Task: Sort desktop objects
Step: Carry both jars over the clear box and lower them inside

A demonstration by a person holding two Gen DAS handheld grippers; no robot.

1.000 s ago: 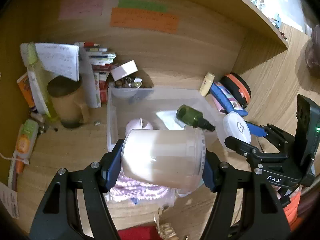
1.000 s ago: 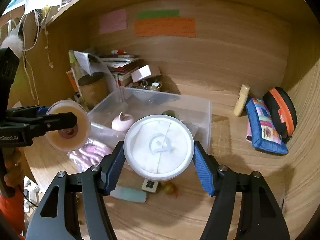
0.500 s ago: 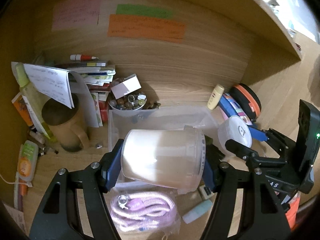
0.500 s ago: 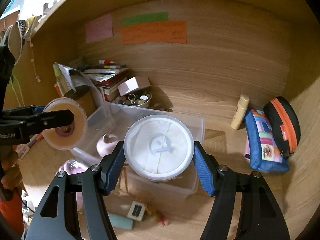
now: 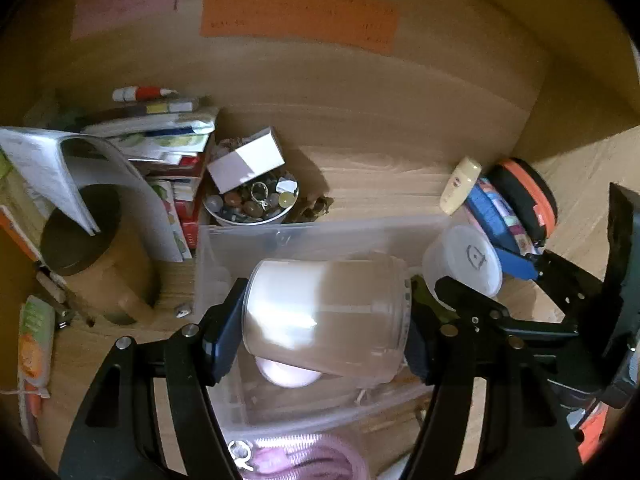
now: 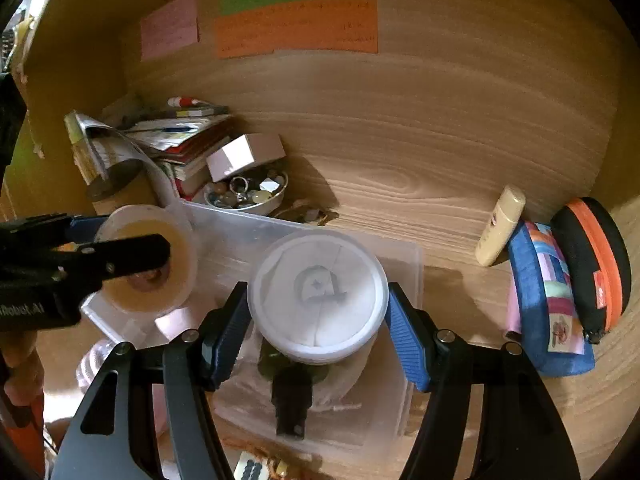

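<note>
My left gripper (image 5: pixel 324 320) is shut on a translucent plastic jar (image 5: pixel 324 316), held on its side above the clear storage bin (image 5: pixel 312 232). The jar's open mouth (image 6: pixel 148 260) shows in the right wrist view. My right gripper (image 6: pixel 318 304) is shut on the jar's white lid (image 6: pixel 318 292), over the same bin (image 6: pixel 416 264); the lid also shows in the left wrist view (image 5: pixel 468 264). In the bin lie a dark green dropper bottle (image 6: pixel 288 384) and a pink round object (image 5: pixel 286 376).
A bowl of beads and trinkets (image 5: pixel 252 200) with a white box on it, a book stack (image 5: pixel 160 136) and a brown mug (image 5: pixel 96 256) stand at back left. A cream tube (image 6: pixel 500 232), blue pouch (image 6: pixel 548 300) and black-orange case (image 6: pixel 592 264) lie right. A pink cable (image 5: pixel 304 460) lies in front.
Both grippers have moved forward and lower toward the bin with the jar and lid held. The lid and the jar's mouth have come closer together.
</note>
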